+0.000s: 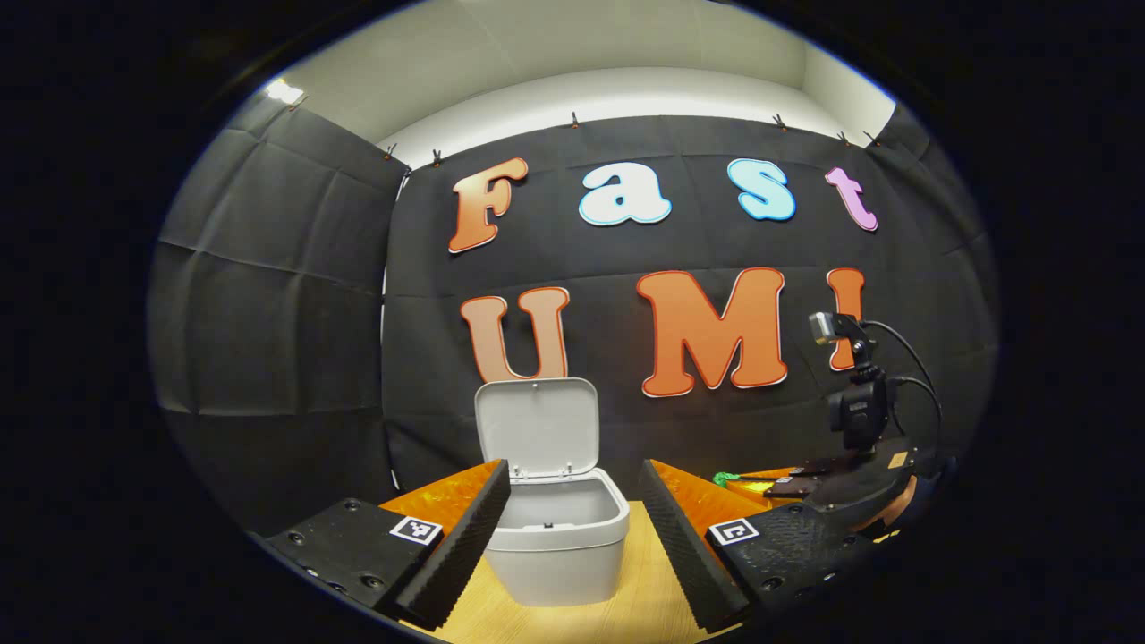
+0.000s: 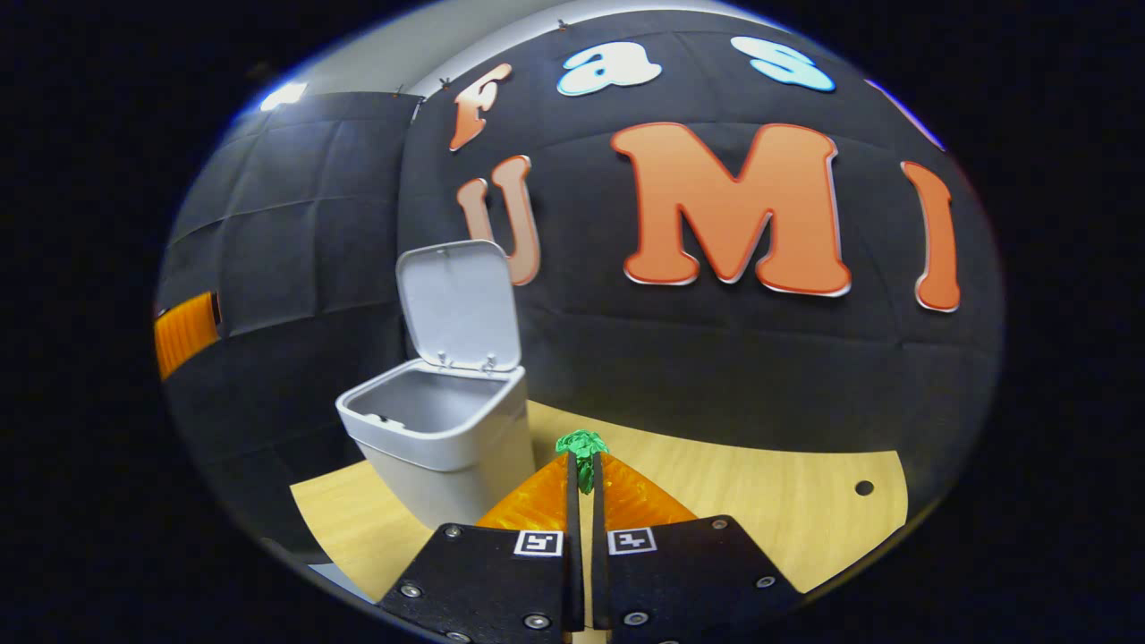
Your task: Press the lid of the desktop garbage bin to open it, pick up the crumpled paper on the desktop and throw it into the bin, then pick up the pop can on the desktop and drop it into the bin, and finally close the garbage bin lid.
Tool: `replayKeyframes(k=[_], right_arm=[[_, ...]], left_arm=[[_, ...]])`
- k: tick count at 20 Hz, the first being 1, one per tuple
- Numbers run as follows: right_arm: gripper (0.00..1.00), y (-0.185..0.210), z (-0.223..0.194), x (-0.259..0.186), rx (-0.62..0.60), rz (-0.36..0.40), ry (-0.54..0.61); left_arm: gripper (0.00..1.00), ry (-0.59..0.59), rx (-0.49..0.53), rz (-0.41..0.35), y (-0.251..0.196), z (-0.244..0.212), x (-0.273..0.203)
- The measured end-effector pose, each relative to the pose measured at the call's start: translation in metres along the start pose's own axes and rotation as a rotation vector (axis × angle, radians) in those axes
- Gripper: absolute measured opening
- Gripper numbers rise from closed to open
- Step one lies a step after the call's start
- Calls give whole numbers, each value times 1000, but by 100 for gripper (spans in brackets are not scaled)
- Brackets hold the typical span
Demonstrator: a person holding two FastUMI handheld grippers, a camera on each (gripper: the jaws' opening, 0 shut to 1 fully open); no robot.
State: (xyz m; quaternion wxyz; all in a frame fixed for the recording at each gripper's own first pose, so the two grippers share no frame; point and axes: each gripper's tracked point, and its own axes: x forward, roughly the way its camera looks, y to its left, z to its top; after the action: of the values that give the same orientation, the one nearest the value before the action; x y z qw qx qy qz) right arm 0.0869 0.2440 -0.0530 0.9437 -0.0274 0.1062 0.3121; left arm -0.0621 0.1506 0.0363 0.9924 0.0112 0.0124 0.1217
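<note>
The bin (image 1: 559, 546) stands on the wooden table (image 1: 648, 608) with its lid (image 1: 537, 427) swung up and back, upright against the booth wall, so the mouth is wide open. From the left gripper view, the left gripper (image 1: 572, 519) hangs in front of the bin with its fingers spread wide apart, nothing between them; the bin sits in the gap, farther off. Off to its right the right gripper (image 1: 805, 487) shows, with a small camera (image 1: 857, 411) on a mount above it and a bit of green at its tip.

In the right gripper view, the right gripper (image 2: 583, 470) has its fingers pressed together on the paper (image 2: 582, 447), a green crumpled wad pinched at the very tips and sticking out above them. It is held off the table, just to the right of the bin (image 2: 447, 443) and about level with the lower half of its body, below the rim. The lid (image 2: 461, 304) stands up behind the opening. A small dark hole (image 2: 863, 487) marks the tabletop at far right. I can't see the can from here
</note>
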Motion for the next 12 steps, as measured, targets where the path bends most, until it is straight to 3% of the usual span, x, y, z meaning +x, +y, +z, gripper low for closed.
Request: replayKeyframes(k=[7,12], right_arm=[[3,83,16,66,-13,160,65],[3,113,8,104,-35,172,116]], left_arm=[[93,18,-10,123,54,-8,-17],[94,18,-10,179,78,-9,-24]])
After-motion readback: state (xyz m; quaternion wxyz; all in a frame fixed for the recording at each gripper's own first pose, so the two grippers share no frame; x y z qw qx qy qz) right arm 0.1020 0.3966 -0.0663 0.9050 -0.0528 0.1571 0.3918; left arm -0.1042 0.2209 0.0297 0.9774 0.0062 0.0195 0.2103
